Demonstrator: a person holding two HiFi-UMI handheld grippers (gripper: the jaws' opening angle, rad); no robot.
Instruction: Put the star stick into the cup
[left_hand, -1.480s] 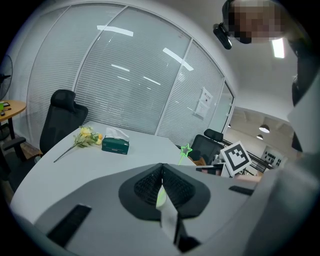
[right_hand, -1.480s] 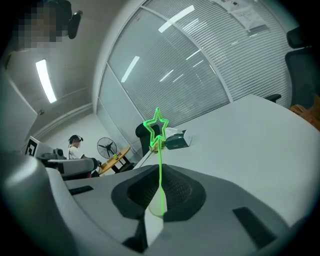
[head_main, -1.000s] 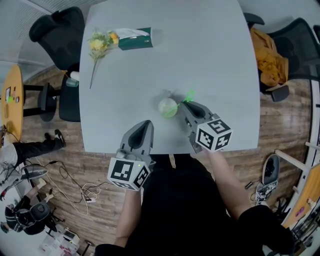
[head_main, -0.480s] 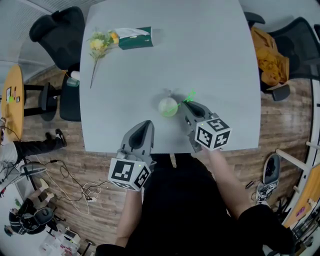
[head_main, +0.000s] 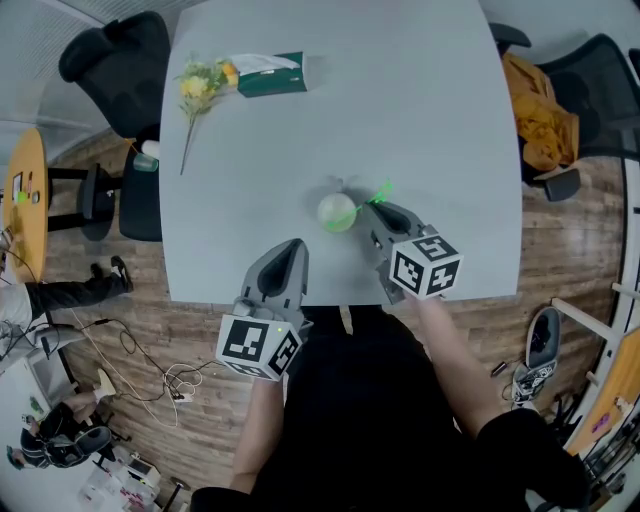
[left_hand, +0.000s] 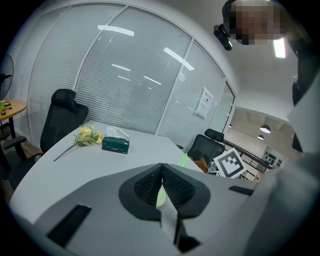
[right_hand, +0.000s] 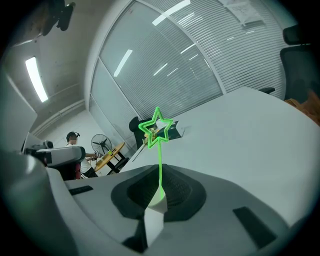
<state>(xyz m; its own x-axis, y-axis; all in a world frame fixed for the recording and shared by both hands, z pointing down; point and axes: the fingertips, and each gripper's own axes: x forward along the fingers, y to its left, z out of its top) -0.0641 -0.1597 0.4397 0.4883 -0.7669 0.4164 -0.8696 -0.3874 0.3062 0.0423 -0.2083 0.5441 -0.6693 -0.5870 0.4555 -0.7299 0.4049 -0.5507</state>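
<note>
Pale grey counter (head_main: 430, 120) fills the head view, with a flower (head_main: 196, 88) and a tissue box (head_main: 270, 77) at its far left corner and office chairs around it. Almost nothing has shifted over the last second. The cup (head_main: 337, 211) sits in the same spot near the front edge, and the right gripper (head_main: 373, 209) has only crept a touch, its jaws clenched on the star stick (head_main: 379, 191). The stem slants from the star down across the cup. That stillness suggests the slow final lowering, with the release not yet made.

The left gripper (head_main: 292, 247) hangs by the counter's near edge, jaws closed together on nothing.

From above, the stem's lower end seems to reach the cup's mouth, though I cannot be sure it is inside. The right gripper view adds what the head view lacks: the stem pinched between the jaws, the star upright above them, and a pale rim at its foot. The left gripper view shows the cup and a green streak through the gap under its shut jaws.
</note>
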